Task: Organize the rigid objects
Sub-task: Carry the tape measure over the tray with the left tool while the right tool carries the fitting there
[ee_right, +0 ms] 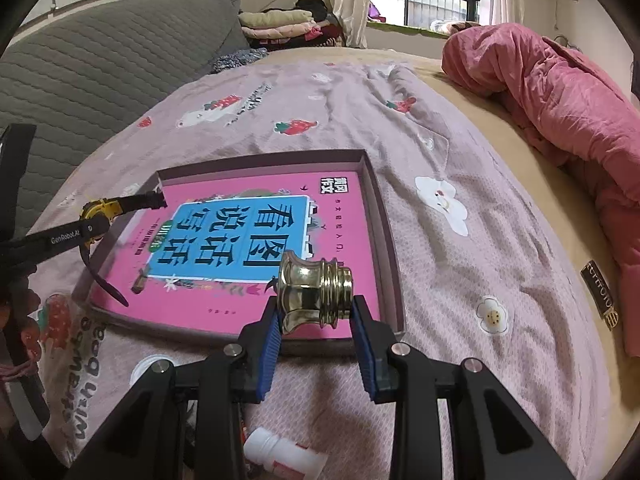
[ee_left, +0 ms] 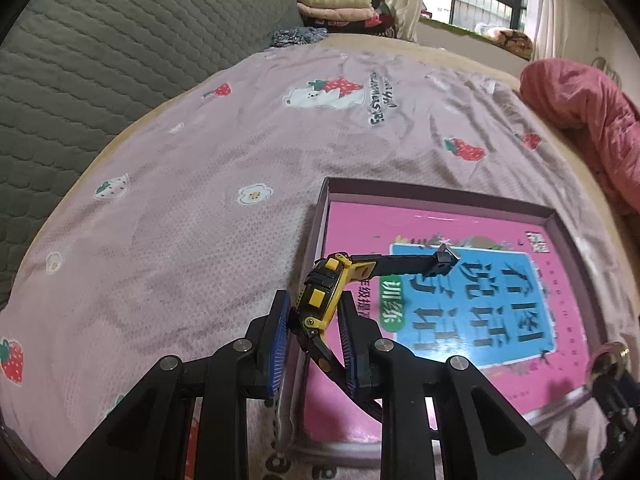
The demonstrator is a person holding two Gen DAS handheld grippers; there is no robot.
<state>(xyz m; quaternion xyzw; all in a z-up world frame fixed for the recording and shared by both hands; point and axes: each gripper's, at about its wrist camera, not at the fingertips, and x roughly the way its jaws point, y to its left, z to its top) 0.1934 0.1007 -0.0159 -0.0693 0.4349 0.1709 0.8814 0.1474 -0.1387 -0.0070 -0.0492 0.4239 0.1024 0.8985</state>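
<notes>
A shallow box (ee_left: pixel 436 194) (ee_right: pixel 384 216) lies on the bed with a pink book (ee_left: pixel 500 240) (ee_right: pixel 248 216) inside. My left gripper (ee_left: pixel 314 318) is shut on a yellow and black wristwatch (ee_left: pixel 326 292), held over the box's left edge with its strap sticking out over the book. The watch and left gripper also show in the right wrist view (ee_right: pixel 98 210). My right gripper (ee_right: pixel 316 316) is shut on a shiny brass fitting (ee_right: pixel 314 290), held above the box's near right corner. The fitting shows at the far right of the left wrist view (ee_left: pixel 610 356).
The bed carries a pink strawberry-print sheet (ee_left: pixel 200 200) (ee_right: pixel 440 240). A grey quilted headboard (ee_left: pixel 100 40) stands at the left. A pink padded jacket (ee_right: pixel 560 100) lies at the right. A small white bottle (ee_right: pixel 280 454) lies under my right gripper. Folded clothes (ee_right: pixel 280 24) are stacked at the back.
</notes>
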